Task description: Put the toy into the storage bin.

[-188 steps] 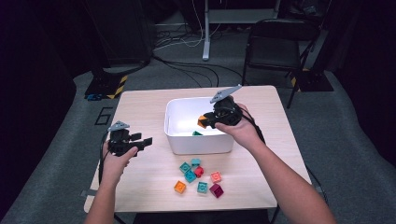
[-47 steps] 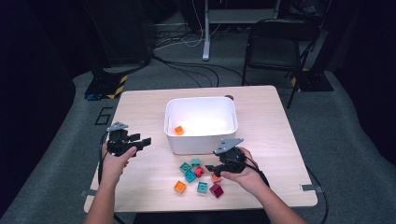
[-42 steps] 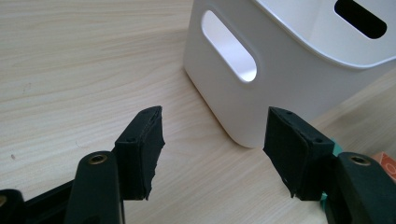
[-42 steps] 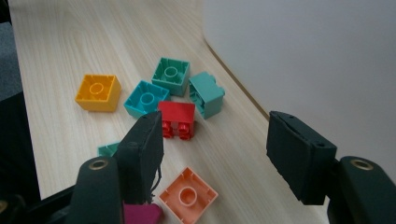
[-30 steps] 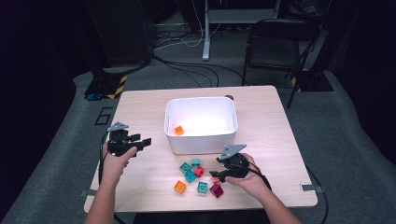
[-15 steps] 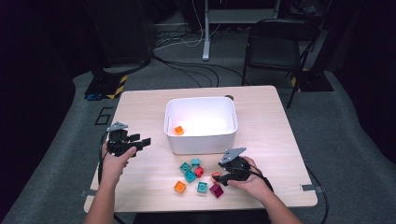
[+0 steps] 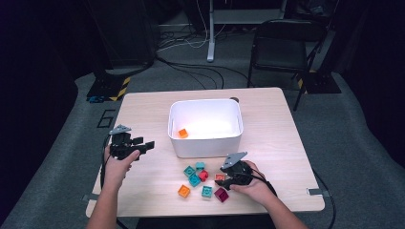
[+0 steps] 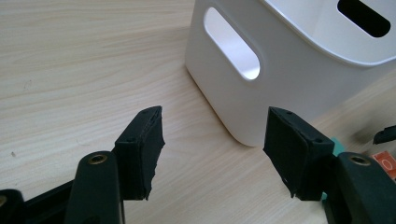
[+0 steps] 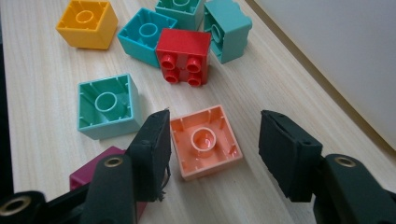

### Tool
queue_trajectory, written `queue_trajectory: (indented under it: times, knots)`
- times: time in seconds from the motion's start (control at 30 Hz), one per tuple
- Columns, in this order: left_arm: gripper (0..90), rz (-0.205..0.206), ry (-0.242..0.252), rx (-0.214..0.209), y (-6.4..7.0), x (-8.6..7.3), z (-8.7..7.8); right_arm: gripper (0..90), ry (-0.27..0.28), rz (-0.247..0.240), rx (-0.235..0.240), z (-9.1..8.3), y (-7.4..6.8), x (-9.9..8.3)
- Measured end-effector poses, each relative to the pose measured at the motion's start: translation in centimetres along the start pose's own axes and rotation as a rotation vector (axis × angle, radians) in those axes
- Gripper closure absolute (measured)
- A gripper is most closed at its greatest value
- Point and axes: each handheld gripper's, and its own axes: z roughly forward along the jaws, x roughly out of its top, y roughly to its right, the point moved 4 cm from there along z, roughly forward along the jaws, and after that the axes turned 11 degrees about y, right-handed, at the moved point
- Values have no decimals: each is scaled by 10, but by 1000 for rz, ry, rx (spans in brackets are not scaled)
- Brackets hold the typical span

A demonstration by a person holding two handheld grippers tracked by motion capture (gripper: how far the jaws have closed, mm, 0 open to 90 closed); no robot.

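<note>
The right tongs [image 9: 212, 154], jaws spread, straddle the peach block [image 9: 205, 147]; they should centre, lower, then squeeze its flat sides.

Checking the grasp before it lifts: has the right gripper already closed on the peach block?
No. In the right gripper view the right gripper stands open around the peach block, with a gap on one side.

The left gripper [image 7: 145, 144] is held low over the table's left side, forearm coming straight up from the bottom edge, its jaws spread wide. The right gripper [image 7: 224, 181] (hand [image 7: 250, 183] wrapped behind it) points leftward near the front edge, jaws parted too.
</note>
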Motion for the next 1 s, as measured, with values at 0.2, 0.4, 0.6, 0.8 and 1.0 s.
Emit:
queue_trajectory:
  times: [0.2, 0.4, 0.6, 0.8, 1.0]
  knots:
    - [370, 1, -1, 0, -1, 0, -1, 525, -24, 11, 12, 6, 0, -3]
    - [370, -4, 1, 1, -1, 0, -1, 580, -37, 32, 14, 9, -1, -3]
    - [370, -2, 2, 2, -1, 0, -1, 581, -38, 29, 9, 8, -2, 1]
    - [370, 0, 6, 6, -1, 0, -1, 581, -18, 10, 10, 4, -6, 8]
    - [370, 1, -1, 3, -1, 0, -1, 581, -6, 19, 15, -2, -9, 15]
